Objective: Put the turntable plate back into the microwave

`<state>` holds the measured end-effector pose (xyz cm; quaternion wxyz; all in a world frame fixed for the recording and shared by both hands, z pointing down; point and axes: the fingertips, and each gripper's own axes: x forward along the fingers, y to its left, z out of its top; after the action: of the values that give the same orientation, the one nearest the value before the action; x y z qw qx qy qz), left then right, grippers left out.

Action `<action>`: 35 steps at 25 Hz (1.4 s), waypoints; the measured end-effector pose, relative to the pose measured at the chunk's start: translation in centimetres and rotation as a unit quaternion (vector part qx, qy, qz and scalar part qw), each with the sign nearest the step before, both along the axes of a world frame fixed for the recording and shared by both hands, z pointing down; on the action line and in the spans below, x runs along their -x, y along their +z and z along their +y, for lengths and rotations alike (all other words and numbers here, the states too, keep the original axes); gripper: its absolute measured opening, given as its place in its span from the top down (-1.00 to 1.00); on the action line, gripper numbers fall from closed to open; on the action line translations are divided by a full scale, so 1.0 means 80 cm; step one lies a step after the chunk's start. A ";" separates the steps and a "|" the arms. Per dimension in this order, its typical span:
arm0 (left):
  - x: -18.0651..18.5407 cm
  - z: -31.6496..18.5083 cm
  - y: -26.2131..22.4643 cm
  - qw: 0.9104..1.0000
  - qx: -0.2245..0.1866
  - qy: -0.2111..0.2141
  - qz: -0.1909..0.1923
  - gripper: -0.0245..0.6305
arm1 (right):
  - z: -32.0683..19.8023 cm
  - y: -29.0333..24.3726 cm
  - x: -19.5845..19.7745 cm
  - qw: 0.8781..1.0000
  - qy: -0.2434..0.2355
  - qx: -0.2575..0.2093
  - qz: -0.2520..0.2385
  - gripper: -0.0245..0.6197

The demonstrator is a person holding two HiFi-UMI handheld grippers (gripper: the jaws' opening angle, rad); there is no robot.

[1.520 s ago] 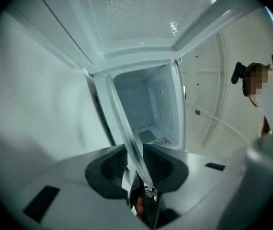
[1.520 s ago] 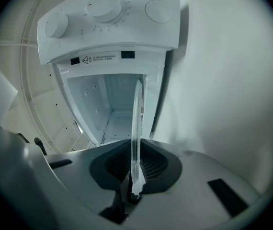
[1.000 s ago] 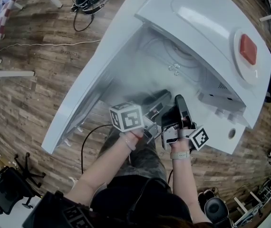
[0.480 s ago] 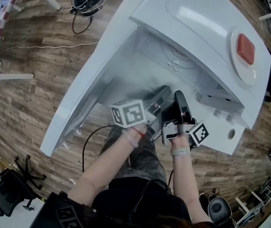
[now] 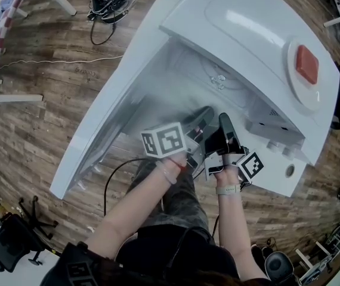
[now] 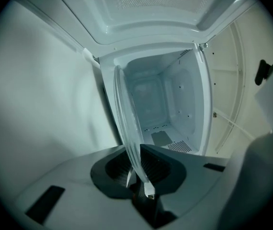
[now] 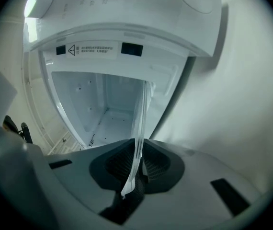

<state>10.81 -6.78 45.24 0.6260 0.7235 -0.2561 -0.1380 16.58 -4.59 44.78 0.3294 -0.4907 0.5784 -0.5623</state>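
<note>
Holding turntable plate (image 6: 126, 123) — left gripper (image 6: 139, 178), right gripper (image 7: 134, 175) | at open microwave (image 5: 259, 34)

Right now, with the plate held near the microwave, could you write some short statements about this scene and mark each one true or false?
1. The left gripper and the right gripper are both shut on the glass plate. True.
2. The door of the microwave is closed. False: it stands open.
3. The plate lies free on the cavity floor. False: both grippers hold it by its rim.
4. A red object sits on top of the microwave. True.
</note>
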 end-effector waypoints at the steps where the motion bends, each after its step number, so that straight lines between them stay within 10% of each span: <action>1: 0.000 -0.001 0.001 1.000 0.003 -0.001 0.002 0.75 | 0.000 0.001 0.000 1.000 0.000 0.002 0.001 0.78; 20: -0.003 -0.036 0.006 0.999 0.021 -0.032 0.032 0.79 | 0.006 0.005 0.017 0.999 -0.030 0.008 -0.016 0.73; 35: -0.015 -0.042 0.000 0.999 -0.029 0.021 -0.027 0.74 | -0.016 0.005 -0.002 1.000 0.019 0.004 -0.024 0.76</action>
<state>12.02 -10.13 45.25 0.6007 0.7497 -0.2535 -0.1131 16.72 -5.89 45.16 0.3522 -0.4890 0.5587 -0.5698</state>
